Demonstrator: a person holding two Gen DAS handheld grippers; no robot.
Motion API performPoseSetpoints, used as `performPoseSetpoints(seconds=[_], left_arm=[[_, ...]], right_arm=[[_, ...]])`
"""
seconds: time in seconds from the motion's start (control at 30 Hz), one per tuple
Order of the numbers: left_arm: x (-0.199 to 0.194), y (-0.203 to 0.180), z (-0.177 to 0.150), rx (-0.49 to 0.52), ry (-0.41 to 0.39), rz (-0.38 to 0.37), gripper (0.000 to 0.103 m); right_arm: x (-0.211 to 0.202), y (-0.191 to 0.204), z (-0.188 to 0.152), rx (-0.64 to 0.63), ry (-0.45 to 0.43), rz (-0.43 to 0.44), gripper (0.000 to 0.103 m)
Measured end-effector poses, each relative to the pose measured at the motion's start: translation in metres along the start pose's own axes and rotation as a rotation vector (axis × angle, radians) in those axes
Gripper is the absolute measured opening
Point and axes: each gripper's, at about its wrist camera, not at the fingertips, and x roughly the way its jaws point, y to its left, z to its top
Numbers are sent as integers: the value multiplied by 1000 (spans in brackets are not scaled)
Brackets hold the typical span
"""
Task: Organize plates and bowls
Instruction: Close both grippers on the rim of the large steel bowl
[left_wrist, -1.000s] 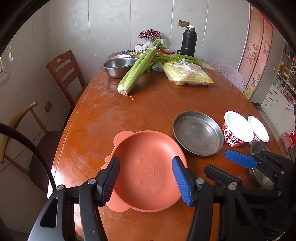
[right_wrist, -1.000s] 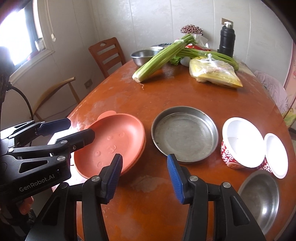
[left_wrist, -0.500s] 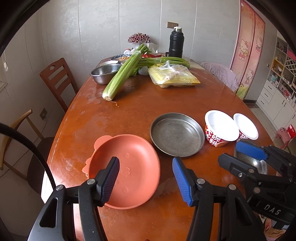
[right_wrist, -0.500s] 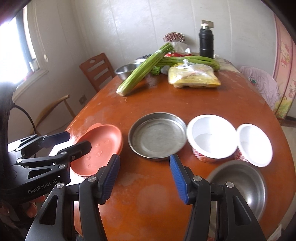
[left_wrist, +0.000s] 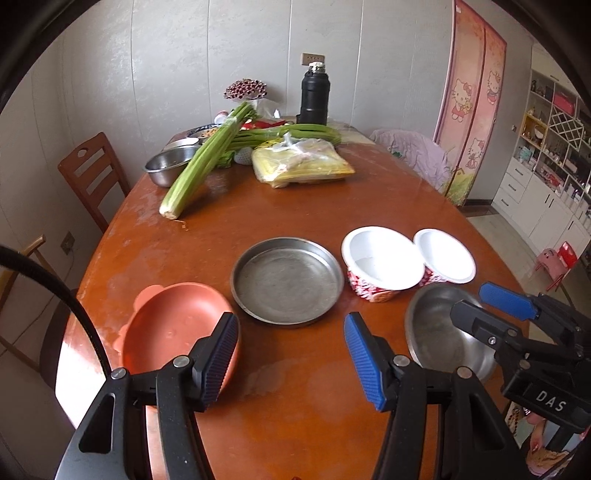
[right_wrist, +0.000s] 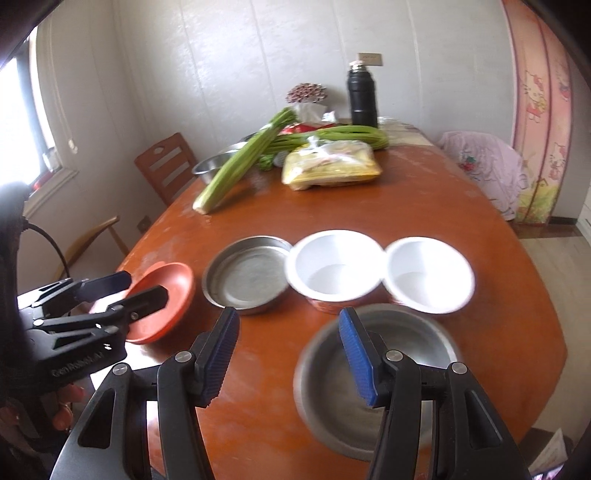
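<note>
An orange plate lies at the near left of the wooden table. To its right sit a flat steel plate, then two white bowls with red printed sides. A steel bowl rests in front of them. My left gripper hangs open over bare table between the orange plate and the steel bowl. The right gripper is open too, its right finger above the steel bowl's left rim. Neither holds anything.
At the far end lie celery stalks, a yellow bagged packet, another steel bowl and a black flask. Wooden chairs stand along the left side. A cloth-covered seat is at the far right.
Both grippers have moved right along the near edge. The orange plate has slid from under the left gripper to its left. The steel bowl now lies below the right gripper, whose jaws widened slightly.
</note>
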Motion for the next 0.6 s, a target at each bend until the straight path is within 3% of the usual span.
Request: performPoseSetpoints(seconds=[0.6], left_arm=[[59, -92, -6, 65, 127, -95, 60]], right_arm=[[0, -103, -27, 67, 71, -99, 58]])
